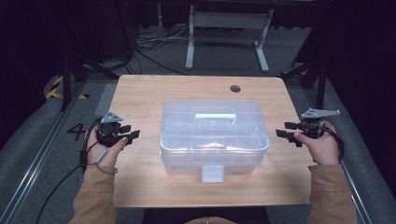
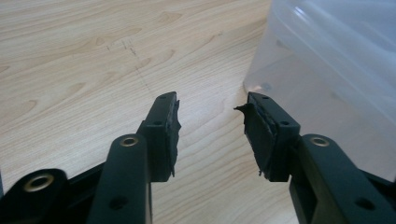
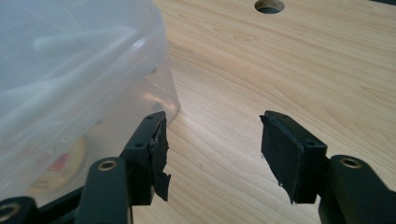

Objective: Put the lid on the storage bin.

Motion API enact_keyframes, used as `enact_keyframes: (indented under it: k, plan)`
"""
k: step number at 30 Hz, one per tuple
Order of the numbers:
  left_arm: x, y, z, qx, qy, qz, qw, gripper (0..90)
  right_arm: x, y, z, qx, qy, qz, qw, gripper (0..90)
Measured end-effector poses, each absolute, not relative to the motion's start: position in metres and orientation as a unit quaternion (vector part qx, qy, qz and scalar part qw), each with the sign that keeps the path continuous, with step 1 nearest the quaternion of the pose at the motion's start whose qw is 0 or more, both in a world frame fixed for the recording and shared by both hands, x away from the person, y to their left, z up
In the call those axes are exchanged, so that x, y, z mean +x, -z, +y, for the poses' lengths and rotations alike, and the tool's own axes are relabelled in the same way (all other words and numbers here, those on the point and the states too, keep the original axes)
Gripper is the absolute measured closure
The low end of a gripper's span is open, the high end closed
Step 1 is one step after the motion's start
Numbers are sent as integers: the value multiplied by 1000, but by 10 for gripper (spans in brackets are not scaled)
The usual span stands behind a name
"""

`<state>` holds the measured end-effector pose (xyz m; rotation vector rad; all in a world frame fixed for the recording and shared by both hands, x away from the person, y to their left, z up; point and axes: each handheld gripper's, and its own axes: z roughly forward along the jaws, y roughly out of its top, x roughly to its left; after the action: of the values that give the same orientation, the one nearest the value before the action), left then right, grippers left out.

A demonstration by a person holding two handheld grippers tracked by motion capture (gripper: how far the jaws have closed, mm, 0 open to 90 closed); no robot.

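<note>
A clear plastic storage box (image 1: pixel 215 135) with a lid, a top handle (image 1: pixel 215 115) and a front latch (image 1: pixel 212 173) stands in the middle of the wooden table (image 1: pixel 140 93). My left gripper (image 1: pixel 131 133) hovers left of the box, jaws apart with bare wood between them; in the left gripper view the gripper (image 2: pixel 212 128) points past the box wall (image 2: pixel 327 60). My right gripper (image 1: pixel 286 130) sits right of the box, also open and empty. In the right gripper view the gripper (image 3: pixel 212 140) faces the box corner (image 3: pixel 84 84).
A round cable hole (image 1: pixel 235 88) is in the table's far right part, seen also as a hole (image 3: pixel 269 5) in the right gripper view. Something pale with a red mark (image 3: pixel 60 163) lies inside the box. A grey stand (image 1: pixel 229 28) and cables sit on the floor beyond.
</note>
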<state>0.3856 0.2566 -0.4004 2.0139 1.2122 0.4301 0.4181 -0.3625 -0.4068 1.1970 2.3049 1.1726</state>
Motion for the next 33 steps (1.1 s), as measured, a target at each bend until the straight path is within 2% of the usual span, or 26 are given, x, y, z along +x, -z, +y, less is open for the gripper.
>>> enact_keyframes:
  k: [11,23,27,33]
  plan:
    - [394,420,258,793,-156,481,339,483,431,435,-361,430,-387,806,128,412]
    - [401,434,253,819,-141,471,295,460,438,456,-360,440,-369,810,121,416]
    - [401,438,252,819,-128,474,295,460,439,459,-359,440,-365,811,120,418]
    - [402,445,251,833,-102,477,261,440,441,466,-359,441,-360,814,115,421]
